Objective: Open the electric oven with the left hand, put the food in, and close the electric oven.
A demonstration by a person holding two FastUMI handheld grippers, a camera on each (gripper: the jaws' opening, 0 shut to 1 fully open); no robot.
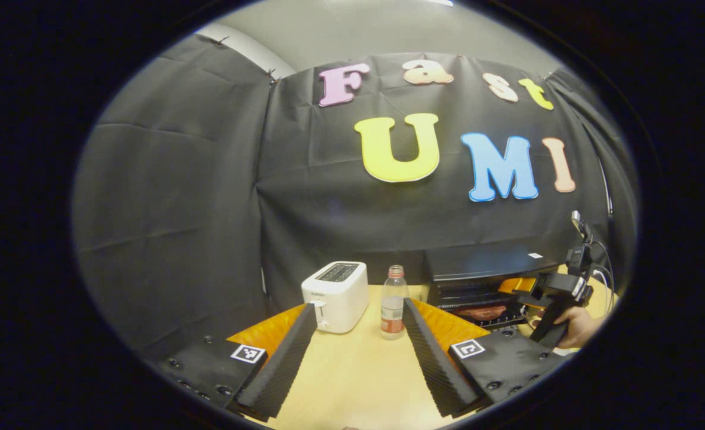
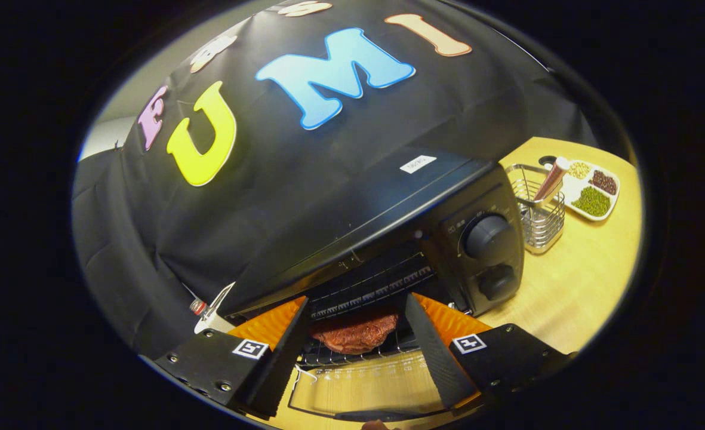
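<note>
Lying on the rack inside the open oven (image 2: 388,197), the food (image 2: 355,334) is seen straight ahead of the right gripper (image 2: 357,352), whose fingers are spread wide and hold nothing. The dropped door (image 2: 358,388) is judged the next target; the left gripper (image 1: 358,352), equally open and empty, is held level, well left of the oven (image 1: 483,275)

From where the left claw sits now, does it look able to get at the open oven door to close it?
Probably yes. The left claw is open and empty over bare table; the oven stands to its right. But the right claw and the hand holding it are at the door.
</note>
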